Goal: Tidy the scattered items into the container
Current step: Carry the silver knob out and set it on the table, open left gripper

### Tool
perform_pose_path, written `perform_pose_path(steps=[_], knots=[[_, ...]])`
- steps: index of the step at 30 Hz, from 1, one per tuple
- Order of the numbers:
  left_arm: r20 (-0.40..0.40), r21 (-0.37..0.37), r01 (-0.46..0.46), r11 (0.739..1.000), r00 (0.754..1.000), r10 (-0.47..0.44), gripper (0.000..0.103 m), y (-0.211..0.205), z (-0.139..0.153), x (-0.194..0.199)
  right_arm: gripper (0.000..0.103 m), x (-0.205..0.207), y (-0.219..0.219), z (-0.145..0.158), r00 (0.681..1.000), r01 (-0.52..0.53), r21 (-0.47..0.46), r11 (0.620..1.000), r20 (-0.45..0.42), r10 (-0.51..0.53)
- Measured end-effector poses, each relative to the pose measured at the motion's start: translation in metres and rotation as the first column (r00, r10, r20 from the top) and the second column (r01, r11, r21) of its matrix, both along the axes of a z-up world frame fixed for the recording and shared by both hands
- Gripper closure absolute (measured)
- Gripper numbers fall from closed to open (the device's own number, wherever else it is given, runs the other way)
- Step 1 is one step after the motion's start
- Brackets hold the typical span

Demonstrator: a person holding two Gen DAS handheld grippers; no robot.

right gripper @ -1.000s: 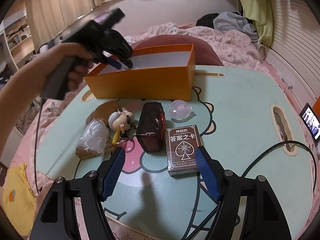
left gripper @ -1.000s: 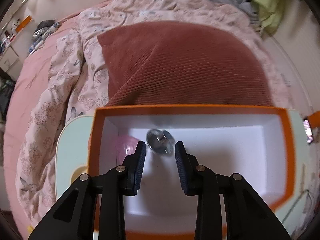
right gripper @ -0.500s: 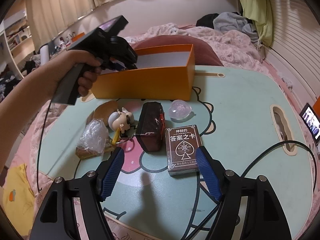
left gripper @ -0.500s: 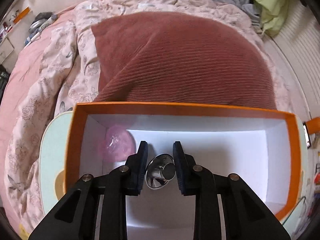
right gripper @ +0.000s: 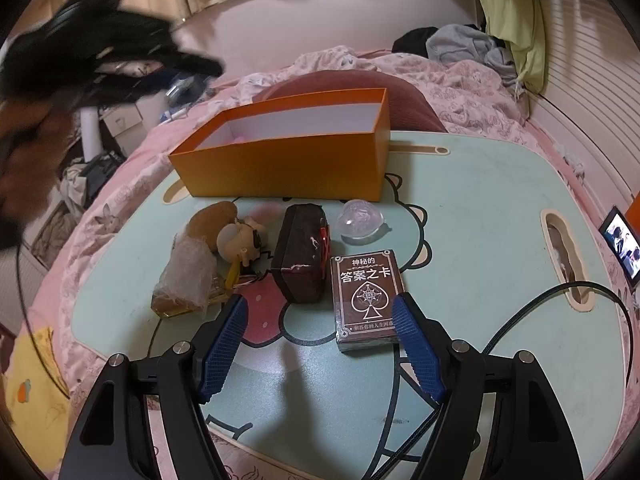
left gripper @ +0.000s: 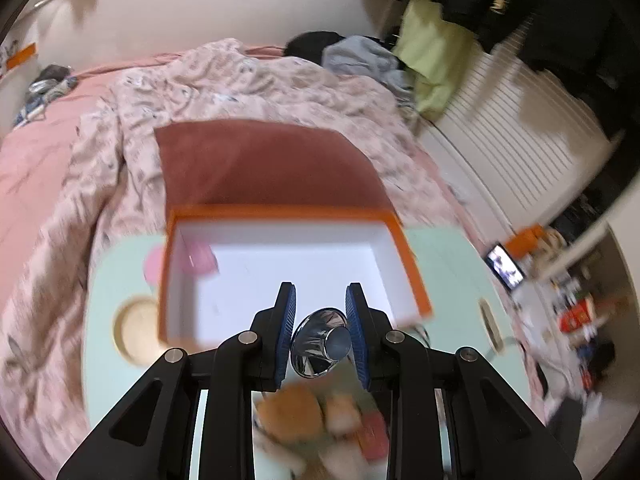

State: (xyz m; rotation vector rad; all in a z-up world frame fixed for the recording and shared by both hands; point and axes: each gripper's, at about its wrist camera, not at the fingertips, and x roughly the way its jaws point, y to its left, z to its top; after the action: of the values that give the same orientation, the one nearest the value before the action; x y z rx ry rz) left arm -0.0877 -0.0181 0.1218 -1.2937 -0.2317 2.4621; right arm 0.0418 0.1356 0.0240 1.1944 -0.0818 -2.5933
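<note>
My left gripper (left gripper: 320,320) is shut on a shiny metal cup-shaped piece (left gripper: 318,342) and holds it raised, near the front edge of the orange box (left gripper: 412,264). A pink item (left gripper: 198,258) lies in the box's left corner. My right gripper (right gripper: 320,340) is open and empty above the table, just behind a brown card deck (right gripper: 366,294). A dark pouch (right gripper: 302,254), a clear round dome (right gripper: 360,222), a small figurine (right gripper: 240,240) and a plastic-wrapped block (right gripper: 186,280) lie in front of the orange box (right gripper: 288,164). The left gripper shows blurred at upper left (right gripper: 100,60).
The mint-green cartoon table (right gripper: 480,208) stands on a bed with a floral quilt (left gripper: 240,76) and a rust pillow (left gripper: 264,168). A black cable (right gripper: 560,300) crosses the table's right side. A phone (right gripper: 622,246) sits at the far right.
My left gripper closed on the metal piece inside the box, then lifted and pulled back out with it. My right gripper stayed open and still.
</note>
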Motion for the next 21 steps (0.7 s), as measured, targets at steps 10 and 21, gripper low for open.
perform_pose_path(steps=[10,21], knots=[[0.041,-0.030,-0.033,0.999,0.999,0.034,0.076,-0.016,-0.056,0.064,0.028,0.000,-0.002,0.000,1.000,-0.001,0.009,1.000,0.000,0.001],[-0.082,-0.002,-0.144,0.990,0.986,0.143,0.036,-0.031,-0.047,0.089,0.027,0.000,-0.002,0.000,1.000,0.001,0.012,1.000,0.000,-0.001]])
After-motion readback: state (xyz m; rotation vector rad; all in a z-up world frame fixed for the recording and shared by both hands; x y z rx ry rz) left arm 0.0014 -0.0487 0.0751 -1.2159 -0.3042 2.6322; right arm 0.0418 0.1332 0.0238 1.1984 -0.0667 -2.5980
